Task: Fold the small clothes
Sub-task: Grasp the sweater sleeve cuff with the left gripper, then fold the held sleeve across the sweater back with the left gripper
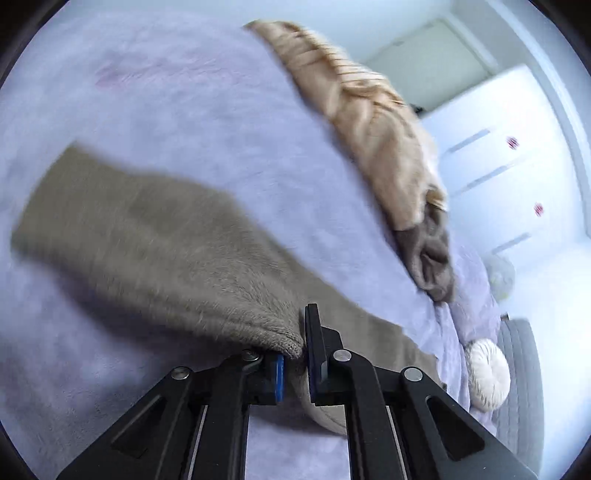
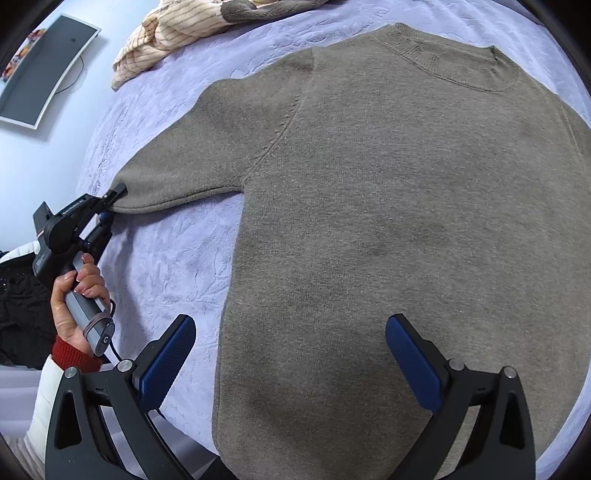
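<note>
Sweater (image 2: pixel 369 221), taupe knit, lies flat on the lavender bedspread (image 2: pixel 177 266), filling centre and right of the right wrist view, collar at the upper right. Its sleeve (image 2: pixel 177 177) stretches toward the left edge, where the left gripper (image 2: pixel 114 201) has its jaws clenched on the cuff (image 1: pixel 284 338). A hand (image 2: pixel 79 295) with a red cuff holds that gripper's handle at lower left. Right gripper (image 2: pixel 291 363) hangs over the sweater's lower body, jaws released and wide, nothing gripped. Striped beige garment (image 2: pixel 173 33) is bunched at upper left.

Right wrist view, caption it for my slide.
Left gripper pinches the sweater cuff; right gripper hovers open.
</note>
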